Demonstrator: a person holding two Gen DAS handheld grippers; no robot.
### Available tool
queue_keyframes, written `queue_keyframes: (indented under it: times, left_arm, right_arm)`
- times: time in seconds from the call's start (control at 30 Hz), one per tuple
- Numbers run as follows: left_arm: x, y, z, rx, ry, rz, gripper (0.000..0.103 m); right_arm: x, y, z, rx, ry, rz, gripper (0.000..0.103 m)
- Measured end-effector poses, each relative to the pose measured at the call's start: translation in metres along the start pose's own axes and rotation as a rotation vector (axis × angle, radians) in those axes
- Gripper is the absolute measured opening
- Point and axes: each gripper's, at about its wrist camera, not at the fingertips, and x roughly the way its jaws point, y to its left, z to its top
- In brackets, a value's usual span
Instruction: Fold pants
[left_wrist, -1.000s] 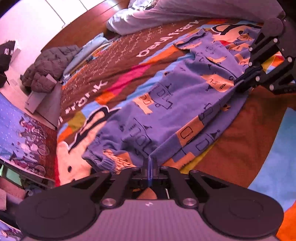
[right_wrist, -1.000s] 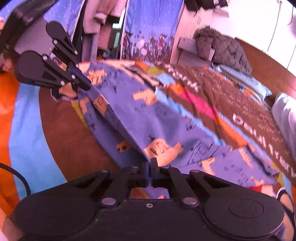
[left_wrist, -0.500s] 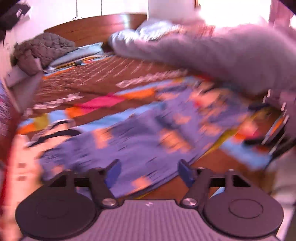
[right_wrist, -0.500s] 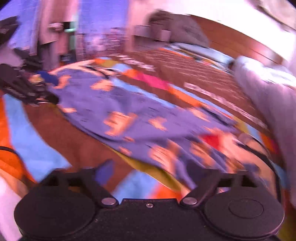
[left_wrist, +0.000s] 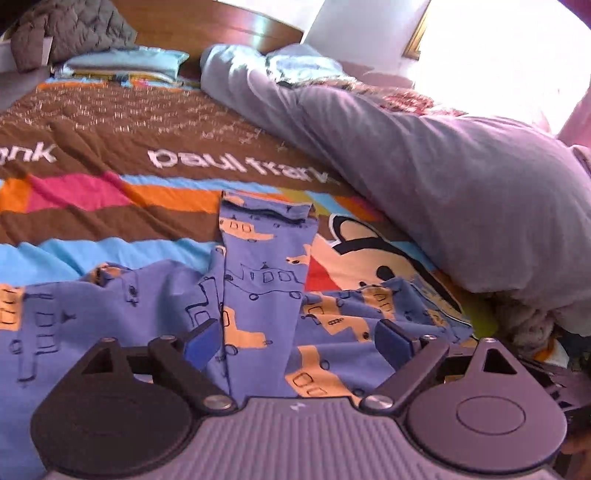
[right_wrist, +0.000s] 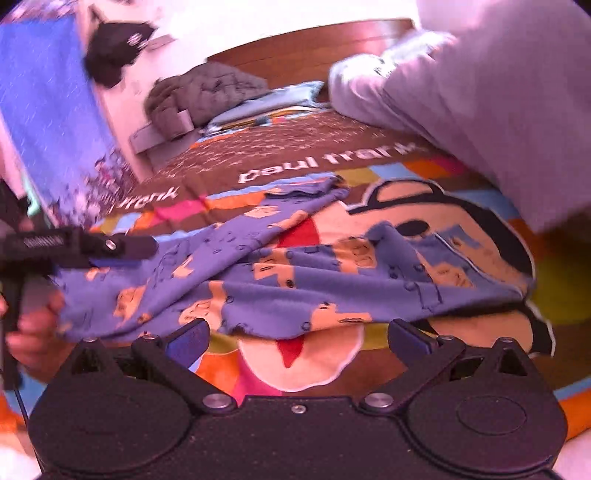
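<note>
Left wrist view: the left claw stands with its jaws wide apart, having just been opening; the blue pads touch nothing, though cloth lies under the gap. The pants, blue with orange vehicle prints, lie on the bed cover, a brown cover with coloured bands and white lettering. One leg is laid over the rest and runs toward the far side, its cuff on the orange band. A grey duvet lies bunched at the right. A light blue pillow lies at the far left by the headboard.

Right wrist view: the right claw also has its jaws apart, just opened, with nothing between them. The pants lie crumpled just beyond the pads. The left claw appears at the left edge, over the pants' left end.
</note>
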Motion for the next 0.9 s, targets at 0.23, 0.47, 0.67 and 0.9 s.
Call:
queue_keyframes:
  times: [0.23,0.47,0.67,0.9]
  left_arm:
    - [0.024,0.012,0.007,-0.09,0.077,0.053,0.084]
    - [0.034,0.027,0.005,-0.192,0.128,0.119,0.053]
    - [0.032,0.02,0.0,-0.23,0.11,0.189,0.024]
    - [0.029,0.02,-0.009,-0.238,0.028,0.208,0.017]
  right_arm:
    - [0.003,-0.017,0.001,0.124,0.047,0.012,0.102]
    - [0.004,-0.02,0.0,0.141,0.052,0.028,0.102]
    - [0.007,-0.023,0.001,0.161,0.062,0.033,0.102]
    - [0.01,-0.028,0.001,0.203,0.069,0.035,0.102]
